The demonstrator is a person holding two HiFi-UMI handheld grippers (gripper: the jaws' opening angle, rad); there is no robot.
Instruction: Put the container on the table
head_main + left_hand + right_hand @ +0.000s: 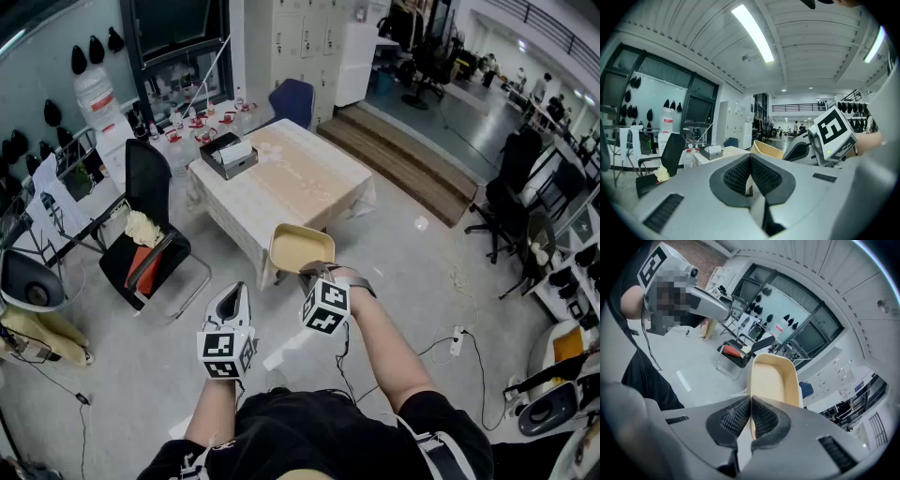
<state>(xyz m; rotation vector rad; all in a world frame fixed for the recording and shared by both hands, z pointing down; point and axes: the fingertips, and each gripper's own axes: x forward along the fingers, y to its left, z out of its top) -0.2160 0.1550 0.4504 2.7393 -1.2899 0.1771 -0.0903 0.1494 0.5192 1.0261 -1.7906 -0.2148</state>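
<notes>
A cream, rounded-rectangle container [300, 247] hangs in the air over the floor, just short of the near corner of the table [300, 178] with its pale cloth. My right gripper [314, 272] is shut on the container's near rim; the right gripper view shows the container [772, 379] empty, its wall pinched between the jaws. The container [769, 150] also shows in the left gripper view, beside the right gripper [825, 140]. My left gripper [232, 302] hangs lower left, shut, holding nothing.
On the table's far left end lies a dark tray [228, 155] with white paper. A black chair [150, 234] holding cloth and an orange item stands left of the table. Cables and a power strip [457, 342] lie on the floor at right; steps rise behind.
</notes>
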